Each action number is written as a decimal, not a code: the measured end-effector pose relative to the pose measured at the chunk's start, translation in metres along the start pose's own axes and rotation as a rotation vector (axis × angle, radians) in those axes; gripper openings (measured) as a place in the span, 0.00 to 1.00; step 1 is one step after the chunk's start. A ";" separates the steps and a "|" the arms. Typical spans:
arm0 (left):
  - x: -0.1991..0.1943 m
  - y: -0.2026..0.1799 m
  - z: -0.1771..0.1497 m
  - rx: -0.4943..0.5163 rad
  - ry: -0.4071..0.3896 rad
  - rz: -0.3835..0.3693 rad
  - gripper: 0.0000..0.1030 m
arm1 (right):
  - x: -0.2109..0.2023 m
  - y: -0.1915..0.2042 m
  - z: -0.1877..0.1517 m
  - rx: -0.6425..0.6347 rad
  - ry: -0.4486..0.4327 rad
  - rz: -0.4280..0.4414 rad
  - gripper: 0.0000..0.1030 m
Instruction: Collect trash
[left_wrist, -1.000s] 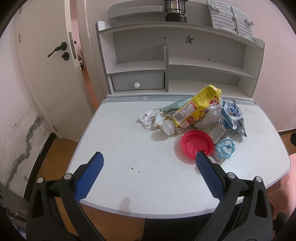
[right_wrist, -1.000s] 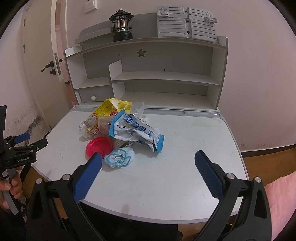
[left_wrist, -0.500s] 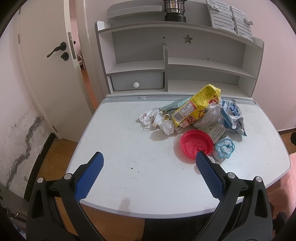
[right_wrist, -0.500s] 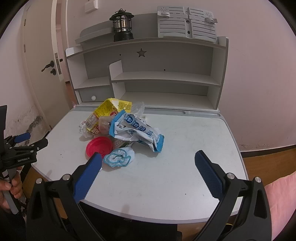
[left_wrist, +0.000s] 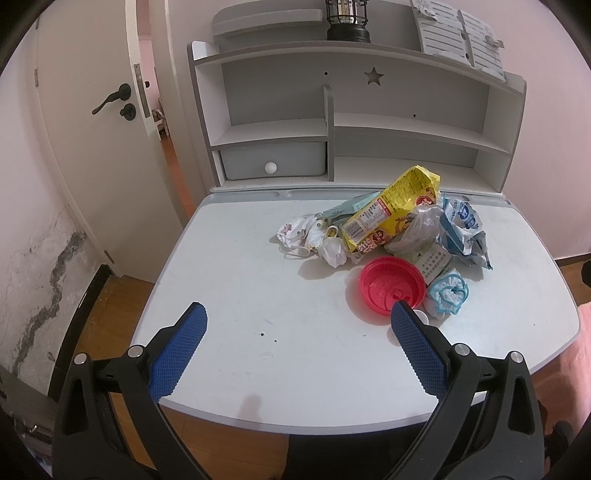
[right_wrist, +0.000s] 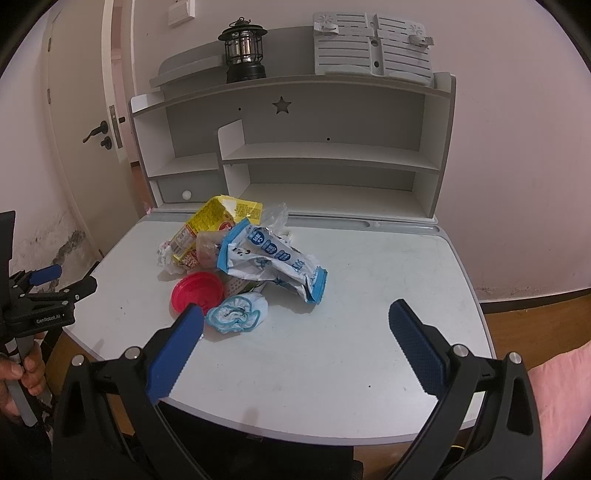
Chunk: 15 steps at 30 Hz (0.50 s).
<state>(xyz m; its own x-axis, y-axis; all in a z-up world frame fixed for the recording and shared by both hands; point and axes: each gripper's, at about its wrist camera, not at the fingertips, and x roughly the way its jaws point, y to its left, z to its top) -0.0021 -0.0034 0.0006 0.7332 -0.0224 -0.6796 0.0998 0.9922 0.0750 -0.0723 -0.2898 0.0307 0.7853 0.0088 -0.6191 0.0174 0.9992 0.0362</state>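
Observation:
A heap of trash lies on the white desk (left_wrist: 258, 295): a yellow snack bag (left_wrist: 391, 210) (right_wrist: 214, 225), a blue-and-white wrapper (left_wrist: 461, 229) (right_wrist: 273, 258), a red plastic lid (left_wrist: 391, 286) (right_wrist: 197, 291), a crumpled blue-edged mask (left_wrist: 448, 295) (right_wrist: 236, 314) and crumpled white tissues (left_wrist: 310, 236). My left gripper (left_wrist: 297, 314) hangs open over the desk's front left, short of the heap. My right gripper (right_wrist: 295, 314) stands open over the front edge, its left finger close to the mask and lid. Neither holds anything.
A grey-and-white shelf unit (right_wrist: 295, 147) with a small drawer (left_wrist: 273, 160) rises at the desk's back; a black lantern (right_wrist: 242, 51) stands on top. A white door (left_wrist: 85, 129) is at left. A hand (right_wrist: 18, 373) holds the left gripper's handle.
Both grippers stay open and almost still; the views have barely shifted. Nothing in the trash heap has moved.

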 end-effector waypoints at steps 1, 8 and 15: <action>0.000 0.000 0.000 0.000 0.001 0.000 0.94 | 0.000 0.000 0.000 0.001 -0.001 0.001 0.94; 0.000 0.000 0.000 0.000 0.000 -0.001 0.94 | 0.000 -0.002 0.000 0.005 -0.005 0.001 0.94; 0.001 -0.001 -0.002 0.002 0.001 0.000 0.94 | 0.001 -0.001 0.000 0.001 -0.001 0.000 0.94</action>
<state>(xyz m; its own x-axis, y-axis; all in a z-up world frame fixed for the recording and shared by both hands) -0.0027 -0.0041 -0.0013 0.7324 -0.0225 -0.6805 0.1013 0.9919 0.0763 -0.0721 -0.2910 0.0299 0.7857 0.0092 -0.6185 0.0175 0.9992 0.0371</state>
